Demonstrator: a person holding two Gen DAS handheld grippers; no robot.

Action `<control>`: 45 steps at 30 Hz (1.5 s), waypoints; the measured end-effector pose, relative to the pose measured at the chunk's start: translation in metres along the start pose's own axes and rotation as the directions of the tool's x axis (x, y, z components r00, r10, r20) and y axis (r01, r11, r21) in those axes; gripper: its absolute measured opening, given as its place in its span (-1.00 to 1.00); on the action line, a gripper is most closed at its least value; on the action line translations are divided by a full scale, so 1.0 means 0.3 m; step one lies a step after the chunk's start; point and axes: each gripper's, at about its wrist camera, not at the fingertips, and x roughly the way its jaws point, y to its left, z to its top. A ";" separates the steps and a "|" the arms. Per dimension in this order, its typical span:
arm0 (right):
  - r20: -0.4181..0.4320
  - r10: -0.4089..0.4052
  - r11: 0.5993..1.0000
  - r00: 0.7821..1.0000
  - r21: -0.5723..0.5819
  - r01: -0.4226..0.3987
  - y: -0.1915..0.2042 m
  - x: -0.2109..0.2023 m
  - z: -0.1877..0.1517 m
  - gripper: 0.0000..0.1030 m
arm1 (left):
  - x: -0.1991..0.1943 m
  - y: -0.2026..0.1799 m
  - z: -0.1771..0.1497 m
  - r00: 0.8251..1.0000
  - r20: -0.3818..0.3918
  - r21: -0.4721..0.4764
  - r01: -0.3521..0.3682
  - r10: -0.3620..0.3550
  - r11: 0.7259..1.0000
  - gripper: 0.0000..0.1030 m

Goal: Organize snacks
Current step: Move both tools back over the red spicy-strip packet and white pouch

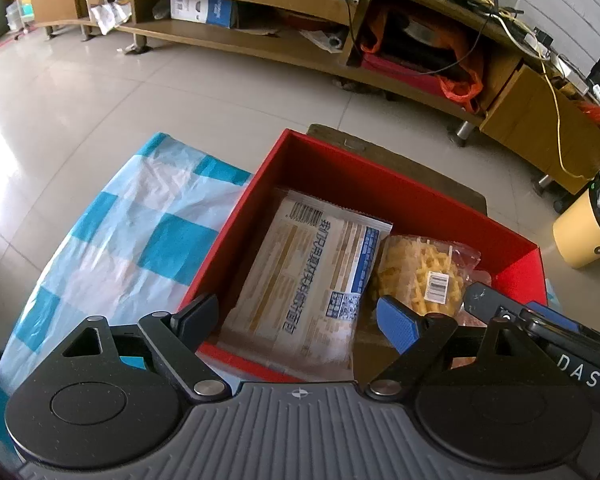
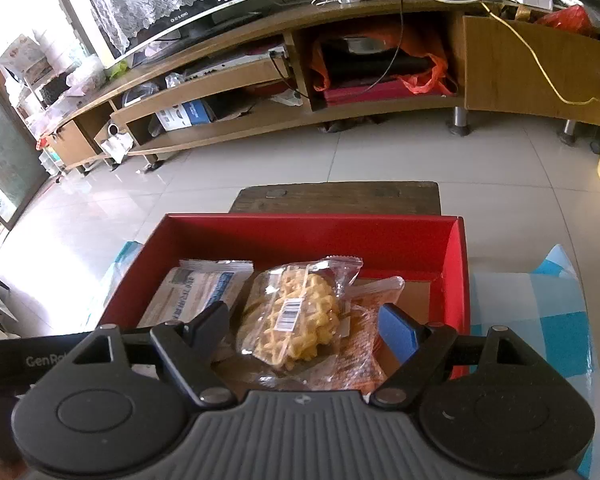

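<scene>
A red box (image 1: 380,196) (image 2: 312,240) stands open on a blue-and-white checked cloth (image 1: 140,240). Inside it lie a beige bread packet (image 1: 300,272) (image 2: 196,292), a clear bag of yellow lattice snacks (image 1: 416,272) (image 2: 296,316) and an orange-tinted packet (image 2: 364,356) under that bag. My left gripper (image 1: 296,308) hangs open over the near end of the bread packet, its pads clear of it. My right gripper (image 2: 304,314) is open too. The yellow snack bag lies between its fingers without being pressed.
A dark wooden stool (image 2: 336,196) stands just behind the box. Across the tiled floor runs a long, cluttered wooden TV cabinet (image 1: 260,0) (image 2: 380,92). A yellow bin (image 1: 588,232) is at the right. The checked cloth (image 2: 540,320) continues to the box's right.
</scene>
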 end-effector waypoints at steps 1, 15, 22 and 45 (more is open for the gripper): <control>0.000 0.001 1.000 1.000 -0.003 -0.001 0.005 -0.008 -0.003 0.54 | -0.006 0.002 -0.005 1.000 0.000 0.000 -0.002 0.002 1.000 0.75; -0.034 -0.002 1.000 0.999 -0.002 0.002 0.033 -0.090 -0.088 0.54 | -0.097 0.036 -0.100 1.000 -0.003 0.018 -0.017 0.017 1.000 0.79; -0.073 -0.010 1.000 0.997 -0.020 0.009 0.050 -0.120 -0.162 0.54 | -0.120 0.064 -0.175 0.999 -0.034 0.020 -0.022 0.023 1.000 0.79; -0.196 -0.015 0.992 0.980 -0.122 -0.010 0.117 -0.178 -0.378 0.54 | -0.116 0.139 -0.392 0.985 -0.163 0.015 -0.060 0.061 0.998 0.78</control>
